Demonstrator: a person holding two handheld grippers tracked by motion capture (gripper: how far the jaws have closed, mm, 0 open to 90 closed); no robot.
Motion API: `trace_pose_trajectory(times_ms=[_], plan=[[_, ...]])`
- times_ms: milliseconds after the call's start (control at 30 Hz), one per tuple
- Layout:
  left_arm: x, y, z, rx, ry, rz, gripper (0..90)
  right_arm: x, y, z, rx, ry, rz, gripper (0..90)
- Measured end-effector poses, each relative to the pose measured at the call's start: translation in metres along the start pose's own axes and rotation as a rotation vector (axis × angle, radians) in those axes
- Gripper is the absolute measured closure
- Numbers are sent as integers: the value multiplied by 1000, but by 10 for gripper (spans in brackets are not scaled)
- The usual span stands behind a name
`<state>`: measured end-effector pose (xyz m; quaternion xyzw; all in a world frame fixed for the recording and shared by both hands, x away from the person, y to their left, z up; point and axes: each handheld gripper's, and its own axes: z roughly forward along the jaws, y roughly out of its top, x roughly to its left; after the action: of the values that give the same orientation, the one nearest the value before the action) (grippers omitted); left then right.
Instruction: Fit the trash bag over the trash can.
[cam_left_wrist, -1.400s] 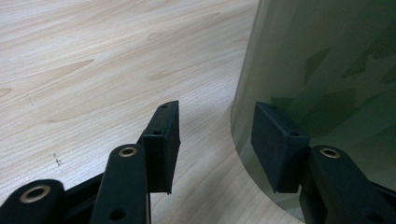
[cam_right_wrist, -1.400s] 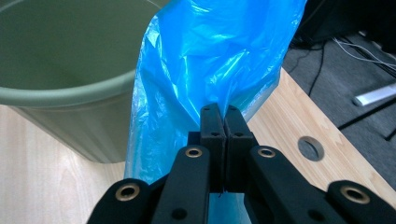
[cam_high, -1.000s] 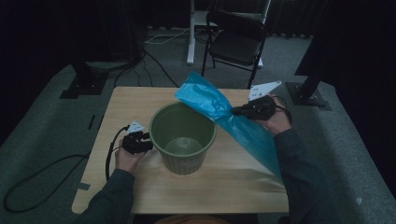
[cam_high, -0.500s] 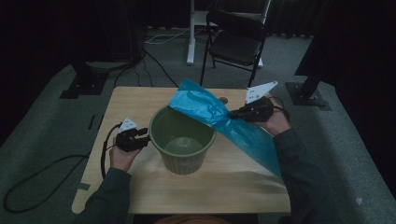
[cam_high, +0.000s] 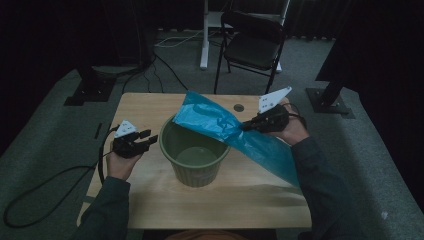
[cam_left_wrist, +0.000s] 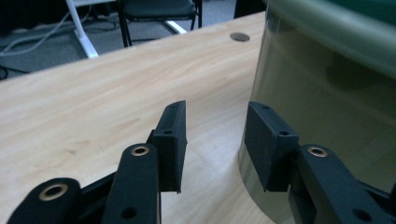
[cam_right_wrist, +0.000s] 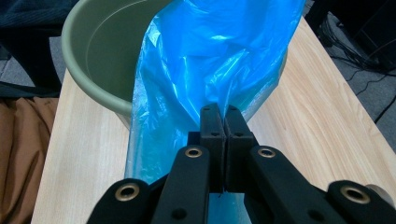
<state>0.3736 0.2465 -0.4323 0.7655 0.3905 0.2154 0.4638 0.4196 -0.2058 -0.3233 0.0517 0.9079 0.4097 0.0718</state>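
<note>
Blue bag pinched in R tool, draped over bin; L tool spread, closing, empty.

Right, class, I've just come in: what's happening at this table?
A person sits at a wooden table with a gripper in each hand, apparently lining a green bin with a blue bag. The right gripper is shut on the bag, holding it up so that one end drapes over the bin's far rim. The left gripper hovers beside the bin's left wall; its fingers have just been closing, with nothing between them and no grip on the bin.
</note>
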Motion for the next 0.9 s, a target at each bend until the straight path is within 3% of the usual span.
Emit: trace_pose_trajectory(times_ms=[100, 333, 367, 900], plan=[[1, 12, -9, -20, 17, 31, 607, 0, 1, 2, 5, 9, -3, 892], [-1, 30, -19, -53, 9, 53, 639, 0, 2, 2, 16, 21, -5, 892], [-5, 42, -23, -72, 4, 75, 644, 0, 3, 2, 16, 29, -11, 892], [-25, 78, -16, -83, -49, 146, 679, 3, 12, 6, 35, 91, -54, 892]])
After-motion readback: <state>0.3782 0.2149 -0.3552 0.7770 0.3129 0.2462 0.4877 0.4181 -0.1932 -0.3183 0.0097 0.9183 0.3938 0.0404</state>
